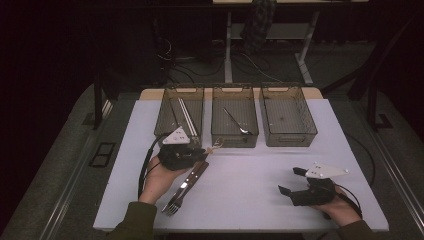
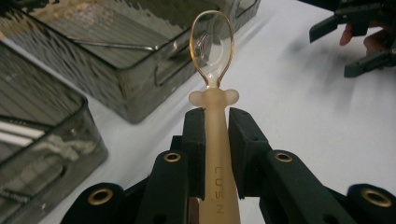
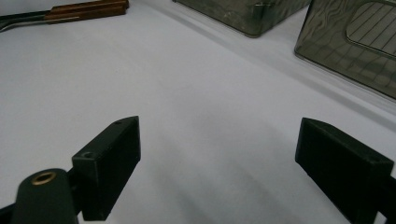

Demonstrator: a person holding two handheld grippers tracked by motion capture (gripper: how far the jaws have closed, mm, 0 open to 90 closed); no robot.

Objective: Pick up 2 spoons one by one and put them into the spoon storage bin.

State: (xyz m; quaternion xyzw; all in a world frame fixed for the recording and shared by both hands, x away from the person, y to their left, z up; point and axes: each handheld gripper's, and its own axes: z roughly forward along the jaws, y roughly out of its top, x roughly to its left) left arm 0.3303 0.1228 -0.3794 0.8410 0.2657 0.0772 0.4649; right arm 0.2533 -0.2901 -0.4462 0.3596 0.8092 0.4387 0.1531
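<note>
I see a white table (image 1: 250, 200) with three smoky bins (image 1: 287, 116) along its far edge; the middle bin (image 1: 234, 117) holds a metal spoon (image 1: 237, 122). A wood-handled fork (image 1: 186, 186) lies beside my left gripper (image 2: 215, 114), which is clamped on a translucent spoon (image 2: 212, 51) lifted near the bins. My right gripper (image 3: 217, 154) rests well apart, jaws spread and empty.

One camera overlooks the table (image 1: 250, 165); two ride low behind jaws, sharing its white top.
</note>
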